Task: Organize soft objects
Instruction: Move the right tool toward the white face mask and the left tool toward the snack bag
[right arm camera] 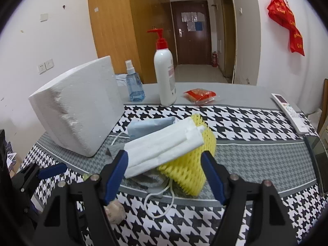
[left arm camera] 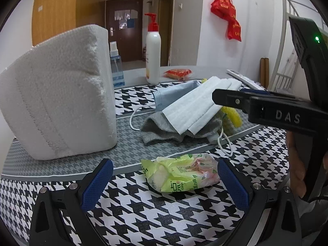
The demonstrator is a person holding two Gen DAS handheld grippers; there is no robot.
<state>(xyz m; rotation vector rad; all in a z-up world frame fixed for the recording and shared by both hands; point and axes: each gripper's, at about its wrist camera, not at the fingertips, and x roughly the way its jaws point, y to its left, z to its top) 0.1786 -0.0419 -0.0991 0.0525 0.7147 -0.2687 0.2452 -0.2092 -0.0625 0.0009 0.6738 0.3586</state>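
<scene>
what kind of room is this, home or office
Most likely a home, perhaps a dorm or small flat. A table with a houndstooth cloth carries household items: a pump lotion bottle and an air-conditioner remote. A wooden wardrobe and metal bed frame stand nearby.

My left wrist camera sits low over the near edge of the bench (left arm camera: 127, 221), facing the far door (left arm camera: 125, 28). My right wrist camera rides higher and further right, also facing that door. Both share the pile of masks (left arm camera: 196, 108) (right arm camera: 164, 145), the tissue stack (left arm camera: 59, 94) and the pump bottle (right arm camera: 165, 75).
</scene>
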